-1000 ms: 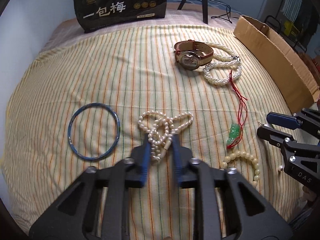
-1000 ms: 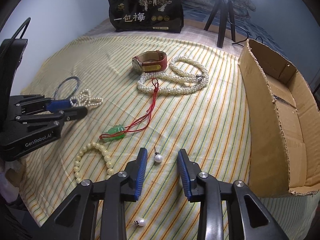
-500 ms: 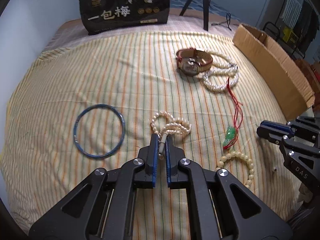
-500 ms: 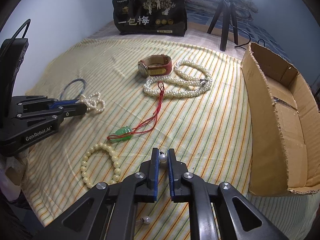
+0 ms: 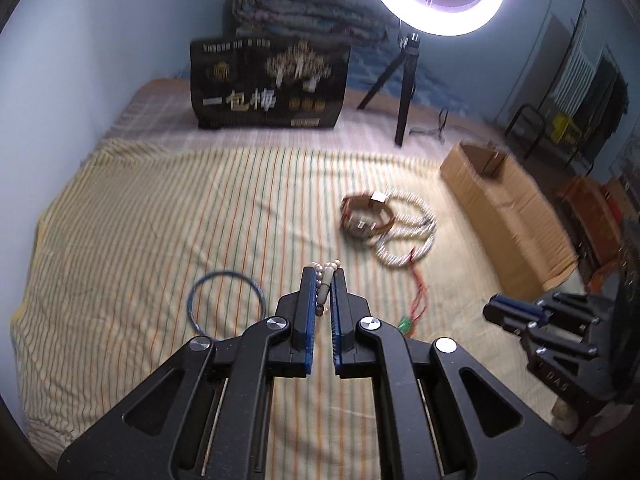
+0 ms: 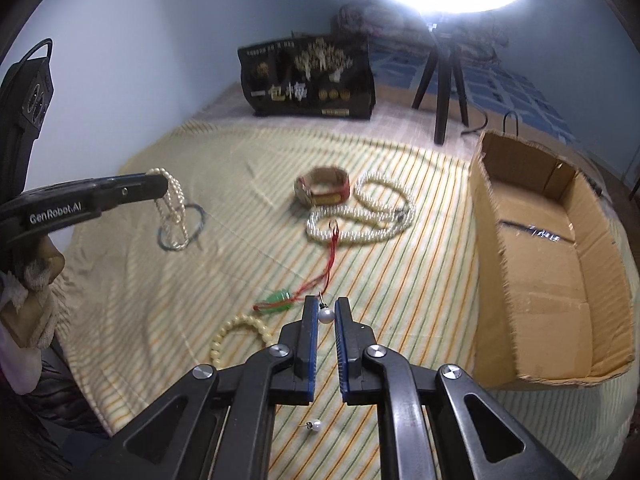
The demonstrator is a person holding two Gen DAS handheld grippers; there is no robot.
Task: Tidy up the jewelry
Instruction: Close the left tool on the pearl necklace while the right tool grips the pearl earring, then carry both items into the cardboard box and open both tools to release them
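My left gripper (image 5: 324, 280) is shut on a small pearl bracelet (image 5: 325, 276) and holds it up above the striped cloth; in the right wrist view the bracelet (image 6: 174, 212) hangs from its tips. My right gripper (image 6: 326, 312) is shut on a pearl earring (image 6: 326, 315), lifted off the cloth. A second pearl earring (image 6: 316, 425) lies under it. A red-strap watch (image 6: 324, 192), a long pearl necklace (image 6: 360, 220), a green pendant on red cord (image 6: 278, 300), a cream bead bracelet (image 6: 240, 332) and a blue bangle (image 5: 226, 300) lie on the cloth.
An open cardboard box (image 6: 552, 264) lies at the right edge of the cloth. A black printed bag (image 6: 308, 80) stands at the back, with a ring light on a tripod (image 6: 442, 92) beside it. A blue wall is on the left.
Both grippers, which closed on the pearl bracelet and the earring, have risen from the cloth with them. The views now look further up the room.
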